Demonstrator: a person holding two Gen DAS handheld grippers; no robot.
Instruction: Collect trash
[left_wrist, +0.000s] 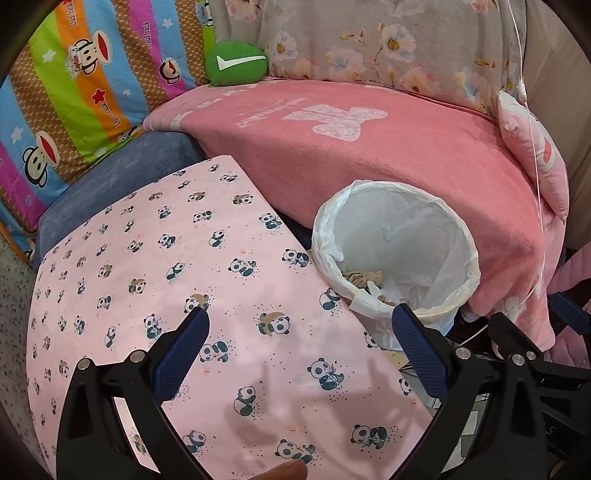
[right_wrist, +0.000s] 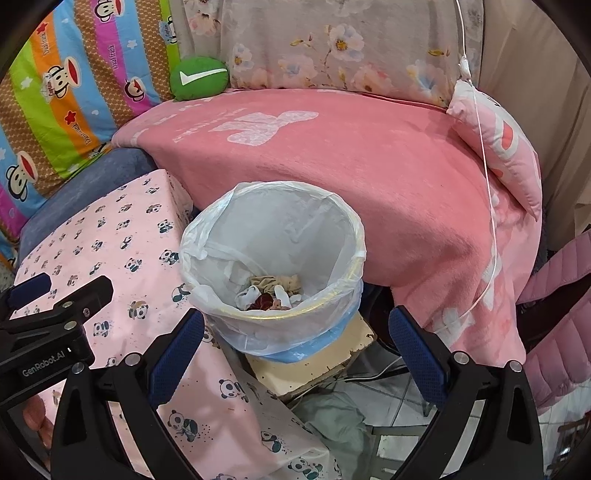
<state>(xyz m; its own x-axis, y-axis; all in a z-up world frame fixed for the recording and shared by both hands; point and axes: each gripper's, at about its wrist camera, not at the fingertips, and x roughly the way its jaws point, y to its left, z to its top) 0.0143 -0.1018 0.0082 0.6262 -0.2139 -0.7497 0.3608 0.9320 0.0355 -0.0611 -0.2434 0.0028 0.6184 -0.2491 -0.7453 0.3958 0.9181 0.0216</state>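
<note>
Light: bright, even, soft indoor light in both views | Shadows: faint grey shadows on the panda-print cloth (left_wrist: 155, 258) below the near jaws | Glare: mild sheen on the white bin liner (right_wrist: 280, 229) | Focus: sharp throughout | Distortion: strong fisheye bending, dark vignette at every corner

From my left view, the panda-print desk (left_wrist: 155, 280) lies bare ahead of my left gripper (left_wrist: 299, 328), so there is free passage across it to its right edge. There the lined trash bin (right_wrist: 273, 258) stands with its mouth open from above. The pink blanket (right_wrist: 332, 158) crowds the bin's far side. My right gripper (right_wrist: 295, 328) hangs just before the bin rim, fingers spread.
</note>
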